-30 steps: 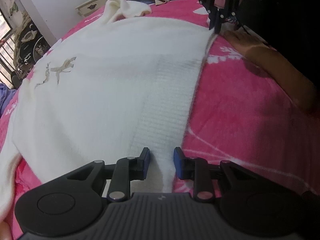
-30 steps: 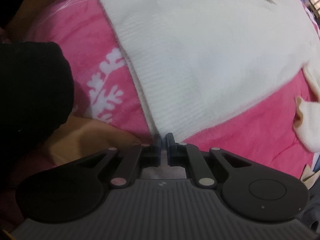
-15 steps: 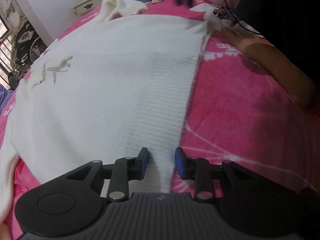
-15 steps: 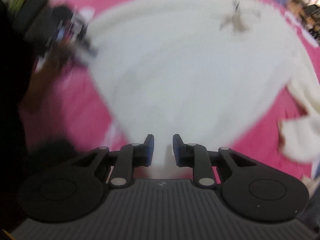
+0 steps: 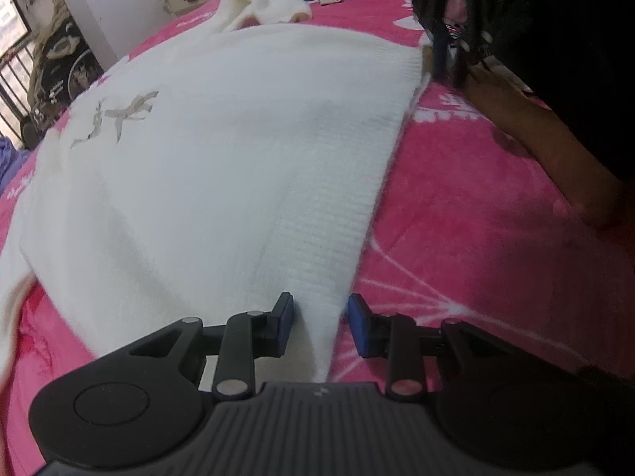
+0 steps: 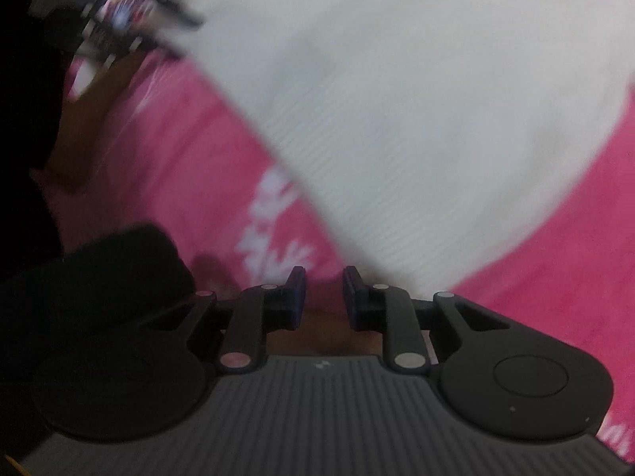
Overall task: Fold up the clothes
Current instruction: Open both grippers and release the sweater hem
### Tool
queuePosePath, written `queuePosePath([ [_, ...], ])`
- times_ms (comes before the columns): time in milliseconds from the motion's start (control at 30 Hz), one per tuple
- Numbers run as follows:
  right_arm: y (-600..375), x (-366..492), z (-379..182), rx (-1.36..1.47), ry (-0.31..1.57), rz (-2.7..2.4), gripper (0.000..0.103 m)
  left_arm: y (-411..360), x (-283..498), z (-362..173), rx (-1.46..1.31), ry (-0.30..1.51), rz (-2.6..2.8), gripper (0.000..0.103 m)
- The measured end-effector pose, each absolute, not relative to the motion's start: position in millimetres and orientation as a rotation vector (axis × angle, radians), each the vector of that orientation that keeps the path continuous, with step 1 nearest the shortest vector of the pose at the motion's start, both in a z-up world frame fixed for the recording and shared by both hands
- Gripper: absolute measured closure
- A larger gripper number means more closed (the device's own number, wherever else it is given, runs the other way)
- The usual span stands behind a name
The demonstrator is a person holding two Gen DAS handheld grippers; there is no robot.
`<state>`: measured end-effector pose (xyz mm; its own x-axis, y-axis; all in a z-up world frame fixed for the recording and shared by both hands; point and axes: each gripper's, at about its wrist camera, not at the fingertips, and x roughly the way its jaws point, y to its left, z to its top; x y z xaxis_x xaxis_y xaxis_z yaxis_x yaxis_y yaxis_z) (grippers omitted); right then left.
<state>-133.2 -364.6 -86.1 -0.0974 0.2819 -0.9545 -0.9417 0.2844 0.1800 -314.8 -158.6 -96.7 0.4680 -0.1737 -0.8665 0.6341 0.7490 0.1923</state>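
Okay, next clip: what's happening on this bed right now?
A person is folding clothes with a handheld gripper in each hand. A white sweater lies spread flat on a pink blanket. The left gripper is open, with the near corner of the sweater's ribbed hem between its fingers, not clamped. The right gripper is also open, holding nothing, beside the hem's other corner; its view is blurred. No fold has been made yet.
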Motion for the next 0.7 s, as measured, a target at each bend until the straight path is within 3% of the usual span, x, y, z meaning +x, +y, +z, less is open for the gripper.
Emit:
queuePosePath([
  [133,-348.7,-98.2,-58.1,-0.480,1.157,1.138,0.082,-150.9,-314.6,-83.1,0.518,0.932,-0.480,0.071],
  [267,-307.1,-94.0,-69.8,-0.426,1.044,1.148,0.082,-155.6,-300.8,-89.9,0.487,0.916,-0.427,0.071],
  [467,-302.3,-140.9,-95.7,-0.649,0.964,1.219,0.083,-160.8,-313.5,-99.9,0.500,0.971,-0.481,0.070],
  [700,-375.7,-134.4,-70.3,-0.556,1.166,1.181,0.084,-142.5,-334.1,-86.5,0.485,1.011,-0.496,0.069],
])
